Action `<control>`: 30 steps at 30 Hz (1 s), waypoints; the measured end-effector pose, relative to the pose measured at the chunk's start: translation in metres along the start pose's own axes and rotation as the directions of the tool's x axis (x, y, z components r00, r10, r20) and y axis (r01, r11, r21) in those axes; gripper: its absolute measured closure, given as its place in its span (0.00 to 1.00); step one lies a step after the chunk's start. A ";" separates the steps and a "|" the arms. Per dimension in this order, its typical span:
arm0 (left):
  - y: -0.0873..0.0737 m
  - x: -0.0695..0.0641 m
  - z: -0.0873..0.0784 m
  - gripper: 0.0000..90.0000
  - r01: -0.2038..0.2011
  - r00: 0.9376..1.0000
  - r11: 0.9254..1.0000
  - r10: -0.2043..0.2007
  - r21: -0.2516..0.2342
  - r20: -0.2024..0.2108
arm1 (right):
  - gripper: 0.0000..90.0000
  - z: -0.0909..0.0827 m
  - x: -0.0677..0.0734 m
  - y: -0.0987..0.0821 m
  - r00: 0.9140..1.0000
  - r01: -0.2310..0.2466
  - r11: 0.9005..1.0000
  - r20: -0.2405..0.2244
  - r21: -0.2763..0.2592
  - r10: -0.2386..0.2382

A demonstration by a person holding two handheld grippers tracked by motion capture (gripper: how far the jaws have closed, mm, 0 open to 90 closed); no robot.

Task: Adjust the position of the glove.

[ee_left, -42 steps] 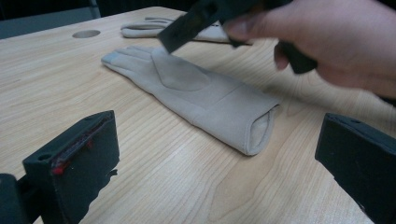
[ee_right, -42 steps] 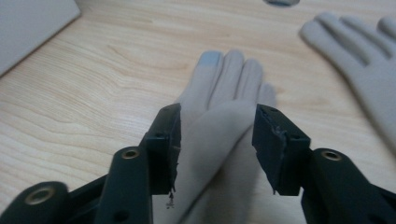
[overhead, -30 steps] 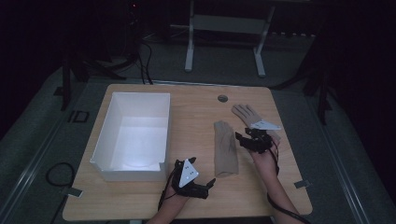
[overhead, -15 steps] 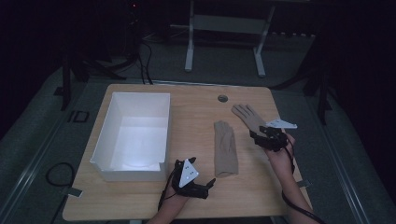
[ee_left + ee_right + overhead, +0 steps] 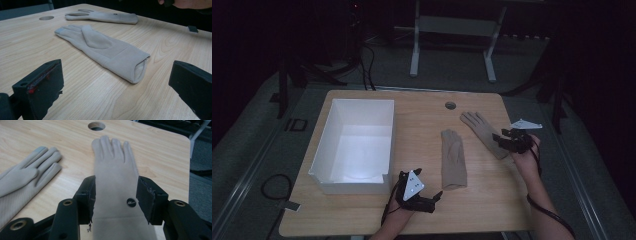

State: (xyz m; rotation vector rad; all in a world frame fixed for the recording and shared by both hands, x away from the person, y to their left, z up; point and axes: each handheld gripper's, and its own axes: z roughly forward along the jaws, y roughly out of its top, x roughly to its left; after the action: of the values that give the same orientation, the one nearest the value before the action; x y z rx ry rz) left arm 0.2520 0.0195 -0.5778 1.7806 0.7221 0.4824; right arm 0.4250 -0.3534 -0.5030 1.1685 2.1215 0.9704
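Right gripper (image 5: 507,141) stretched over the far glove's (image 5: 117,182) cuff at the bench's (image 5: 422,120) right, jaws straddling it, just narrowing, pads off the fabric, left gripper (image 5: 432,200) resting wide apart near the front edge, facing the near glove (image 5: 105,53).

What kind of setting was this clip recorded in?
Probably a lab or recording studio, not a home: a lone wooden table stands on grey carpet in a dark room, with metal stand legs behind it and cables trailing on the floor.

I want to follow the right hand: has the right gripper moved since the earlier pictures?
Yes. The right gripper moved rightward, from beside the near glove to the far glove at the table's right edge.
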 end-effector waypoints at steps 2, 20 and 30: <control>0.000 0.000 0.000 0.00 0.002 1.000 1.000 -0.002 -0.001 0.000 | 0.56 0.004 -0.006 0.003 1.000 -0.009 1.000 -0.010 0.004 0.009; 0.000 0.000 0.000 0.00 0.003 1.000 1.000 -0.003 -0.003 -0.001 | 0.59 0.063 -0.017 -0.001 0.998 -0.002 0.998 -0.061 0.066 0.006; 0.000 0.000 0.000 0.00 0.004 1.000 1.000 -0.004 -0.001 0.003 | 0.69 0.080 -0.017 -0.009 0.998 -0.006 0.996 -0.067 0.093 0.012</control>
State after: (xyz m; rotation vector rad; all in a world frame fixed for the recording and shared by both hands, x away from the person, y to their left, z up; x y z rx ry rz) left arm 0.2518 0.0195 -0.5779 1.7783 0.7231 0.4773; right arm 0.4871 -0.3448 -0.5567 1.2064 2.2374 0.9361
